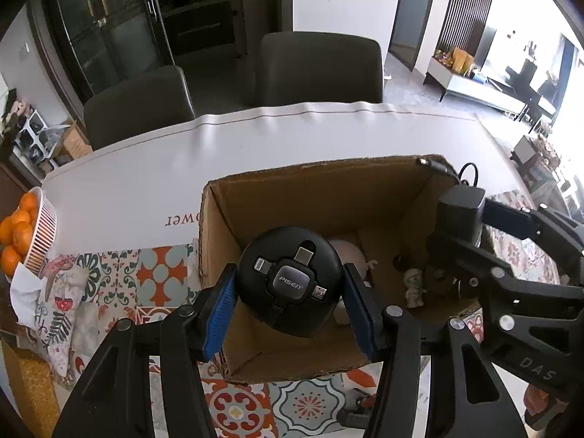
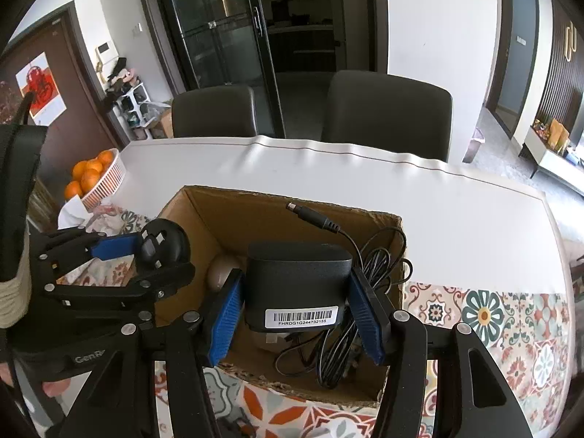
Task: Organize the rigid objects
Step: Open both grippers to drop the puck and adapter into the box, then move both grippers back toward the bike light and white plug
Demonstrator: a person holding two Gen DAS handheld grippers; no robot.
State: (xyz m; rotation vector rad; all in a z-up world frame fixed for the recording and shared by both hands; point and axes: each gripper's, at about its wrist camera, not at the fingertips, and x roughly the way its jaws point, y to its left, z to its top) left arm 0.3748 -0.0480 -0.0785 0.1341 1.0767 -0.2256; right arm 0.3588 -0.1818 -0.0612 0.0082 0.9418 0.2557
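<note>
My left gripper (image 1: pixel 290 288) is shut on a round black Pisen cable reel (image 1: pixel 290 281) and holds it over the open cardboard box (image 1: pixel 314 182). It also shows in the right wrist view (image 2: pixel 164 244). My right gripper (image 2: pixel 295 299) is shut on a black power adapter (image 2: pixel 297 284) with a barcode label, above the same box (image 2: pixel 219 204). The adapter's cable (image 2: pixel 350 314) hangs into the box and its plug (image 2: pixel 310 215) sticks up. Inside the box lie a small white figurine (image 1: pixel 414 286) and a pale rounded object (image 2: pixel 219 273).
The box stands on a table with a white sheet (image 1: pixel 182 168) and a patterned tile cloth (image 2: pixel 503 321). A white basket of oranges (image 1: pixel 25 233) sits at the left edge. Two dark chairs (image 1: pixel 317 69) stand behind the table.
</note>
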